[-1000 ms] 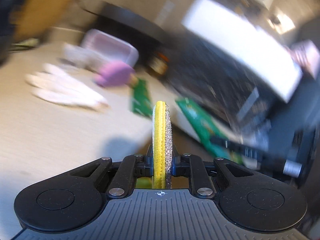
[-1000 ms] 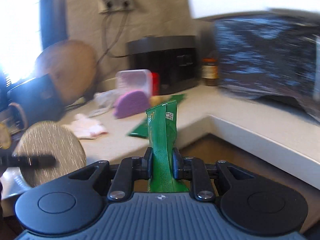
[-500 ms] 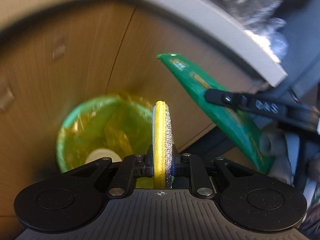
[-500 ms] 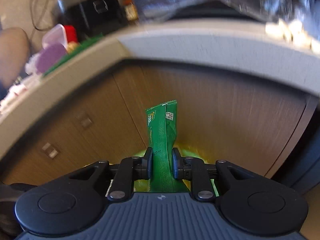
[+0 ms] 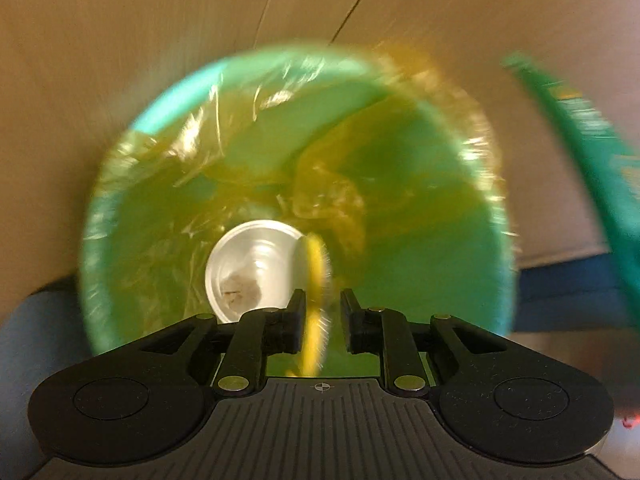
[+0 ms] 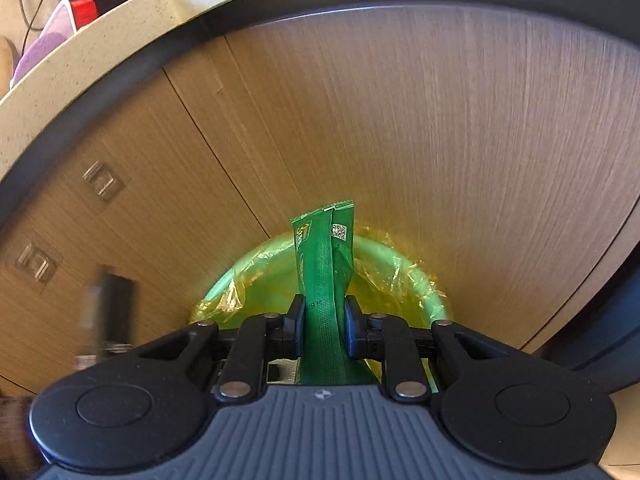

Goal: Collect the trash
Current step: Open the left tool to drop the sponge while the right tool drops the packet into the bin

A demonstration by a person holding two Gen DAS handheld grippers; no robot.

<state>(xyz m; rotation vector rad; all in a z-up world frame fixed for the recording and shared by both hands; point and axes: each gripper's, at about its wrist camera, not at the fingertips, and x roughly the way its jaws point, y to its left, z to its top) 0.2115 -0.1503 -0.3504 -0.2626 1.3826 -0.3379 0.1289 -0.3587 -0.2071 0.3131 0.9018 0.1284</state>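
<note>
Wooden cabinet fronts [image 6: 420, 152] fill the background of both views, and a pale speckled counter [image 6: 92, 56] is seen curving over them at the upper left of the right wrist view. Two square recessed pulls [image 6: 102, 185] are set into the cabinet panels on the left. Below the cabinets a round green bin [image 5: 120, 216] is lined with a crinkled yellow bag [image 5: 332, 184], its mouth seen from above in the left wrist view. At the bottom of the bin a white cup [image 5: 250, 268] is lying, with some greyish matter inside it.

The left gripper [image 5: 323, 304] is held over the bin mouth with its jaws parted. A round yellow scouring pad [image 5: 314, 280], blurred by motion, is seen edge-on in the gap between them; no contact with either finger can be made out, so it appears loose over the bin. At the right edge of that view the green wrapper [image 5: 592, 152] is seen, blurred, beside the bin rim.

The right gripper [image 6: 323, 324] is closed on the wrapper [image 6: 324, 272], which is pinched near its lower part and stands upright between the fingers, its crimped top edge against the cabinet and the bin just behind and below it. A dark blurred object [image 6: 106, 312], cannot be identified, is seen at the left.
</note>
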